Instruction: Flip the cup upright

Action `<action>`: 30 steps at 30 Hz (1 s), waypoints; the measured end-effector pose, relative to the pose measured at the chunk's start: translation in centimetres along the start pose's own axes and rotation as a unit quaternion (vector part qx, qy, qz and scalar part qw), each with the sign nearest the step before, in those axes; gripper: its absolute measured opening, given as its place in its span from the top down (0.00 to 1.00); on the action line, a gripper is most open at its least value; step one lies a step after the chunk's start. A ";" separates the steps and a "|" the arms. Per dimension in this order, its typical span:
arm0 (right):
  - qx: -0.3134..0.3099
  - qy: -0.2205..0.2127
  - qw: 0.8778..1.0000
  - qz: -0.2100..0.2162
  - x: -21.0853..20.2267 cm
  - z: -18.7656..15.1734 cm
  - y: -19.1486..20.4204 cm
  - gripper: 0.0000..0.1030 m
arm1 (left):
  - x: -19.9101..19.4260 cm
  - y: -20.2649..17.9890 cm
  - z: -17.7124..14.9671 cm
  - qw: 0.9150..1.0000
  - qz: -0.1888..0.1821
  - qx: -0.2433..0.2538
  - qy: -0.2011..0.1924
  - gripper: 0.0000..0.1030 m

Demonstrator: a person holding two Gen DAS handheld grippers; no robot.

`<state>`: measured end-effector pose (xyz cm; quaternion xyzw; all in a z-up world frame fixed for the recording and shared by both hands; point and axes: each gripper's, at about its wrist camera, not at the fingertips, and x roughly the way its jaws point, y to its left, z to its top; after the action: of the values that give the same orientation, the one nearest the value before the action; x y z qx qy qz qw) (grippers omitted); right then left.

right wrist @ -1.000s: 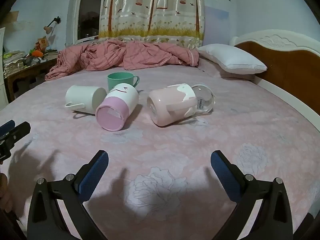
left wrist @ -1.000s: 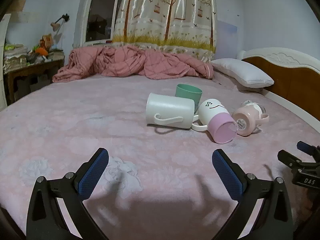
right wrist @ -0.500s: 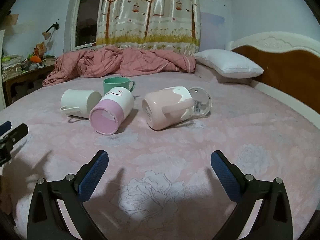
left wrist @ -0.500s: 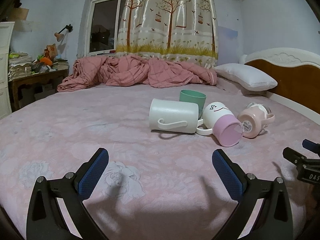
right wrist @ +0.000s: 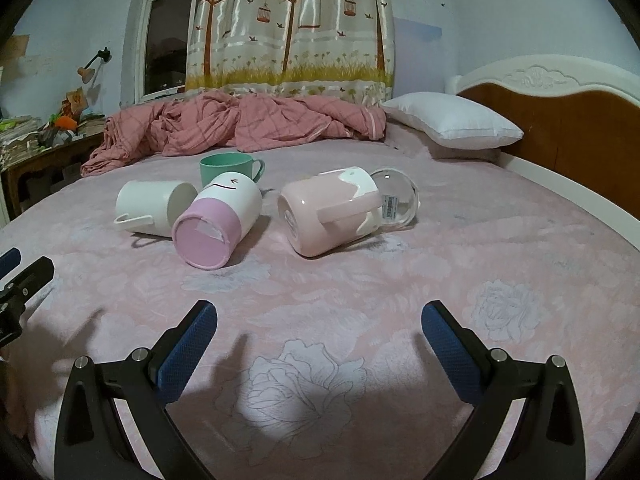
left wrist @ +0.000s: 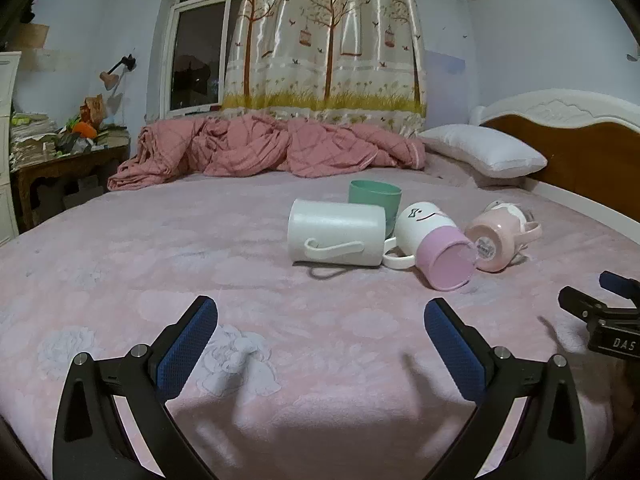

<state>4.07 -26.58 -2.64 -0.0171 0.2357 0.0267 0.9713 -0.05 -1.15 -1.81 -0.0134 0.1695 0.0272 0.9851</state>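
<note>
Three cups lie on their sides on the pink bed: a white mug (left wrist: 335, 232) (right wrist: 154, 208), a white-and-purple mug (left wrist: 434, 246) (right wrist: 218, 222) with its base toward me, and a pale pink mug (left wrist: 498, 238) (right wrist: 330, 210) with a clear lid (right wrist: 396, 202). A green cup (left wrist: 374, 199) (right wrist: 230, 168) stands upright behind them. My left gripper (left wrist: 320, 338) is open and empty, short of the white mug. My right gripper (right wrist: 319, 334) is open and empty, short of the pink mug. Each gripper shows at the edge of the other's view.
A crumpled pink quilt (left wrist: 264, 150) lies at the far side of the bed, with a white pillow (left wrist: 486, 152) and a wooden headboard (left wrist: 572, 148) to the right. A cluttered wooden table (left wrist: 60, 160) stands at the left.
Both views have tilted upward a little and the cups now sit slightly nearer. No cup has moved. Both grippers stay open.
</note>
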 end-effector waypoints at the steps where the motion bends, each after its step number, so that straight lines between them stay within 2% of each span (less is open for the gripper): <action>1: -0.001 -0.001 1.000 0.000 -0.1 0.0 0.1 0.00 | -0.1 0.0 0.0 1.000 0.000 0.001 -0.003 0.00; 10: -0.001 0.000 1.000 -0.001 -0.1 0.0 0.0 0.00 | 0.3 -0.1 0.2 1.000 0.014 0.000 0.006 0.00; 16: -0.002 0.001 1.000 -0.001 -0.2 -0.1 0.1 0.00 | 0.6 0.1 0.1 1.000 0.011 -0.006 0.017 0.00; 30: -0.006 0.006 1.000 -0.005 -0.1 -0.2 0.0 0.00 | 0.9 0.3 -0.2 0.999 0.026 -0.010 0.019 0.00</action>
<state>3.89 -26.63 -2.81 -0.0237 0.2417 0.0234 0.9698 0.72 -0.81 -2.29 -0.0193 0.1881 0.0541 0.9805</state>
